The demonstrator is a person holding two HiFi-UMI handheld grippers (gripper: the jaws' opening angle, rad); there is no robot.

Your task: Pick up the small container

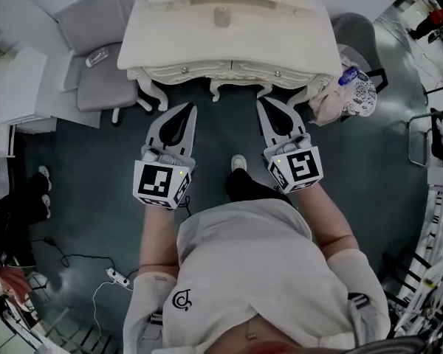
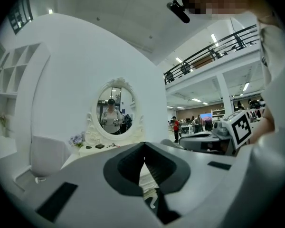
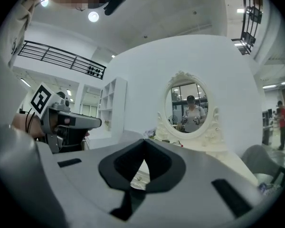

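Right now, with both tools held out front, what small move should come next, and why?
Probably lift the right gripper forward over the dressing table toward the small container near its middle. It and the left gripper sit short of the table's front edge, fingers closed on nothing.

No legible text anywhere; small dark logo (image 1: 181,299) on shirt (image 1: 251,264) (unreadable).

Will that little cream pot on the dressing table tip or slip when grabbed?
Probably light: the small container looks tiny beside the dressing table. It seems squat and upright, so tipping looks unlikely. Slipperiness can't be judged from here.
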